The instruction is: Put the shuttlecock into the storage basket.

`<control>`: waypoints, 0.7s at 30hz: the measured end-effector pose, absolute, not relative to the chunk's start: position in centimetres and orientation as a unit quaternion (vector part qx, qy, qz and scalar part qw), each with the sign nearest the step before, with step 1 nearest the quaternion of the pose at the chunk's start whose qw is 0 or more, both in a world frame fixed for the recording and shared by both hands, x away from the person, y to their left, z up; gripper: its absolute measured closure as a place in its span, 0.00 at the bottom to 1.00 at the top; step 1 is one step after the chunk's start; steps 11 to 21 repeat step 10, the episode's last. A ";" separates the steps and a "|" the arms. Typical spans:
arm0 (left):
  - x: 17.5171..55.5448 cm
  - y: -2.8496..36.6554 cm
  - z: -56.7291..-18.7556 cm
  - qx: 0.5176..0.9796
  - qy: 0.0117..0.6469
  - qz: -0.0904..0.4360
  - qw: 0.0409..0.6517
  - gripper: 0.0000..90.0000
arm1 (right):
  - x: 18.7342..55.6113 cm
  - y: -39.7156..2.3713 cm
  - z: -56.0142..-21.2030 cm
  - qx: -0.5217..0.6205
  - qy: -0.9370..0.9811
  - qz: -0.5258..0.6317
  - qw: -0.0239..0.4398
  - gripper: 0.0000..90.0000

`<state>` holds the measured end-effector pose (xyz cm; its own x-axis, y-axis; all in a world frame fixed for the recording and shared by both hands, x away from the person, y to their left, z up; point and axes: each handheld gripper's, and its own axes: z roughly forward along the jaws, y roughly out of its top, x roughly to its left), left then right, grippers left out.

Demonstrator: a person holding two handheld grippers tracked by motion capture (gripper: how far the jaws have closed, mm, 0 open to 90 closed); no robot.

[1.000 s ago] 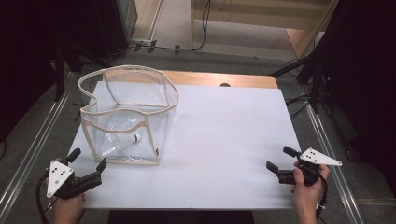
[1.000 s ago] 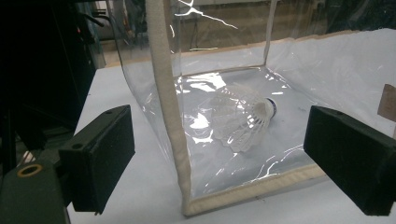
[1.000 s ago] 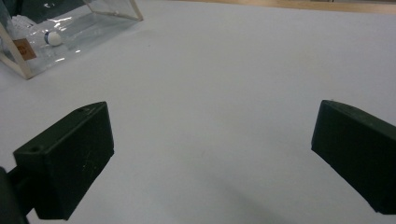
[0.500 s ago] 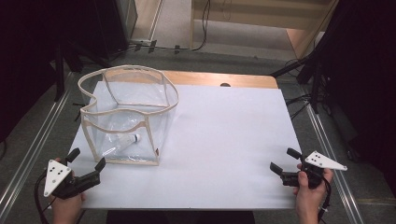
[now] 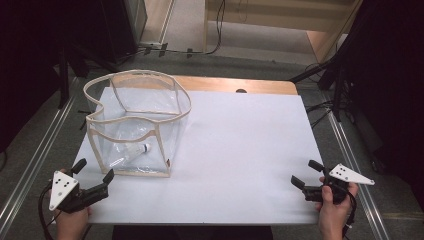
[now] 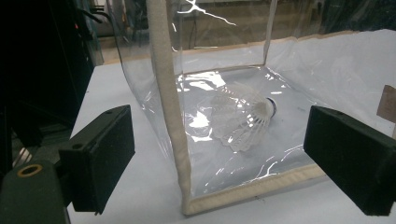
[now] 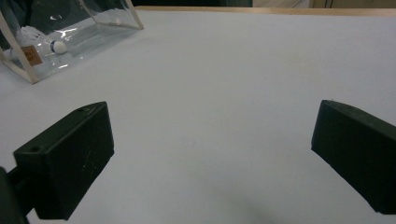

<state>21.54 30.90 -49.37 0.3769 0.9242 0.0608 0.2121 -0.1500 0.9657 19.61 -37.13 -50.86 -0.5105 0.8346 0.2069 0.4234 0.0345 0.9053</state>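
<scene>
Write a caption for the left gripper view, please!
Open left tool faces a clear bag with a white shuttlecock lying inside.

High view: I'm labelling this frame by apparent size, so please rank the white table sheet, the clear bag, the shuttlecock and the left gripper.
1. white table sheet
2. clear bag
3. left gripper, though it sits nearer the camera, which may flatter it
4. shuttlecock, lying inside the bag

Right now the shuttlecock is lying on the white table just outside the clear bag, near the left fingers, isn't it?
Not quite. The shuttlecock lies inside the clear bag, on its bottom, as the left gripper view shows. It is indeed near the left fingers.
</scene>
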 end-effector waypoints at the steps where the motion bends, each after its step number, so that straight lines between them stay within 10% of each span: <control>1: 21.5 30.9 -49.4 0.666 0.427 0.360 0.494 0.10 | 19.6 -37.1 -50.9 0.455 0.692 0.526 0.193 0.00; 21: 21.6 30.9 -49.4 0.664 0.436 0.361 0.489 0.10 | 20.2 -36.7 -50.7 0.443 0.701 0.523 0.198 0.00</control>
